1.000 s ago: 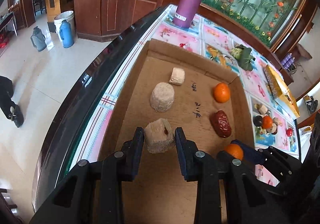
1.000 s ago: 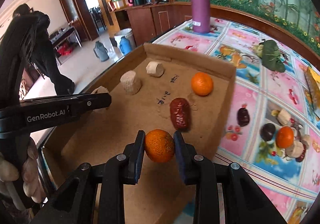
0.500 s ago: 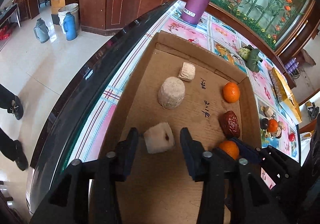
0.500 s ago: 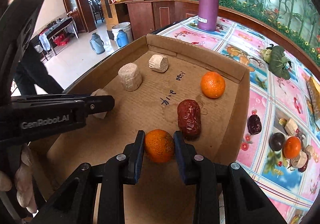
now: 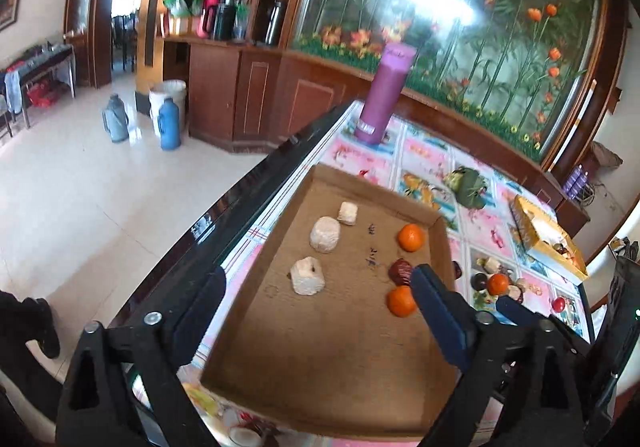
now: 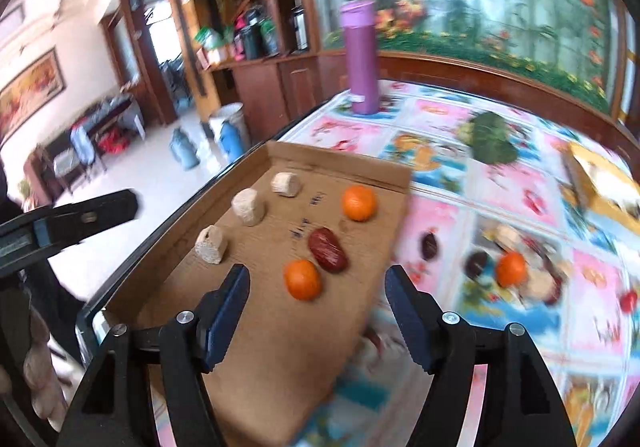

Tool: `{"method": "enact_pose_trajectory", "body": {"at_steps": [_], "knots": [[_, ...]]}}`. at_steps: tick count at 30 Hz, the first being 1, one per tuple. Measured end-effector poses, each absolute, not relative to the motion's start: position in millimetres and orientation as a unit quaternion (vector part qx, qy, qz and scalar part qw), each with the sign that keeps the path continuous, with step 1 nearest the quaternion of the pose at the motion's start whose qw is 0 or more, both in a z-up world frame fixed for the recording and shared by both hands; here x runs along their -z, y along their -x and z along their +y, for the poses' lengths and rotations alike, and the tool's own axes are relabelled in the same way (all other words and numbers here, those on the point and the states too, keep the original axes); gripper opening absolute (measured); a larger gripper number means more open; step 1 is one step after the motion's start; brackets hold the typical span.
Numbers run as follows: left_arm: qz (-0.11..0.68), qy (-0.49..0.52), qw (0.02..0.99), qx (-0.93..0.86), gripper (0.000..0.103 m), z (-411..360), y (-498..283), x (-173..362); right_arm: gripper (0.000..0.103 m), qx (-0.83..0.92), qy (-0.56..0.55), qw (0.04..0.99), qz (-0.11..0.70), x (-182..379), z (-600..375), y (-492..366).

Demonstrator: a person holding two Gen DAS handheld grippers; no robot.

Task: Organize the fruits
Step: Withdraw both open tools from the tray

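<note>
A shallow cardboard tray (image 5: pixel 340 359) (image 6: pixel 280 347) holds three pale chunks in a left column (image 5: pixel 307 276) (image 6: pixel 211 244), and two oranges (image 5: pixel 400 301) (image 6: pixel 302 280) with a red date (image 6: pixel 327 249) between them in a right column. My left gripper (image 5: pixel 316 311) is open and empty, raised above the tray. My right gripper (image 6: pixel 316 311) is open and empty, above the tray's near right side. More fruit, including an orange (image 6: pixel 510 268) and dark dates (image 6: pixel 429 245), lies loose on the tablecloth to the right.
A tall purple bottle (image 5: pixel 386 101) (image 6: pixel 362 61) stands at the table's far end. A green leafy bundle (image 6: pixel 490 141) and a yellow box (image 5: pixel 544 237) lie on the right. The table's dark left edge (image 5: pixel 240 203) drops to a tiled floor with flasks.
Both grippers opened wide, releasing the pale chunk and the orange onto the tray, then lifted and pulled back. The right view is blurred from motion.
</note>
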State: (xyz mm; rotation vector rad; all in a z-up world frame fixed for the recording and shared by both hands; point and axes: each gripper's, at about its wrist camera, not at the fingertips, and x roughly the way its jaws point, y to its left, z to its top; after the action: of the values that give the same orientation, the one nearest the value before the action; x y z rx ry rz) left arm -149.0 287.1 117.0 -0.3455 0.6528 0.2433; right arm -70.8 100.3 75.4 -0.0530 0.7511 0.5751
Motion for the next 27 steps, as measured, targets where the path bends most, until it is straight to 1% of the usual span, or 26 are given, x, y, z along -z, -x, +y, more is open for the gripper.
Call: {"method": "enact_pose_trajectory", "body": {"at_steps": [3, 9, 12, 17, 27], "knots": [[0.307, 0.147, 0.933, -0.113, 0.094, 262.4, 160.3, -120.3, 0.075, -0.253, -0.01, 0.895, 0.367, -73.0, 70.0, 81.5], [0.283, 0.051, 0.947, -0.142, 0.094, 208.3, 165.4, -134.9, 0.075, -0.206, -0.083, 0.898, 0.38, -65.9, 11.6, 97.0], [0.28, 0.02, 0.949, -0.145, 0.094, 188.0, 165.1, -136.1, 0.076, -0.189, -0.106, 0.9, 0.378, -66.2, -11.8, 101.5], [0.297, 0.011, 0.946, -0.129, 0.094, 174.4, 166.8, -131.3, 0.079, -0.176, -0.128, 0.904, 0.369, -69.2, -33.0, 106.8], [0.315, -0.001, 0.941, -0.124, 0.094, 165.3, 161.8, -124.1, 0.08, -0.176, -0.135, 0.9, 0.375, -62.0, -37.4, 107.6]]}}
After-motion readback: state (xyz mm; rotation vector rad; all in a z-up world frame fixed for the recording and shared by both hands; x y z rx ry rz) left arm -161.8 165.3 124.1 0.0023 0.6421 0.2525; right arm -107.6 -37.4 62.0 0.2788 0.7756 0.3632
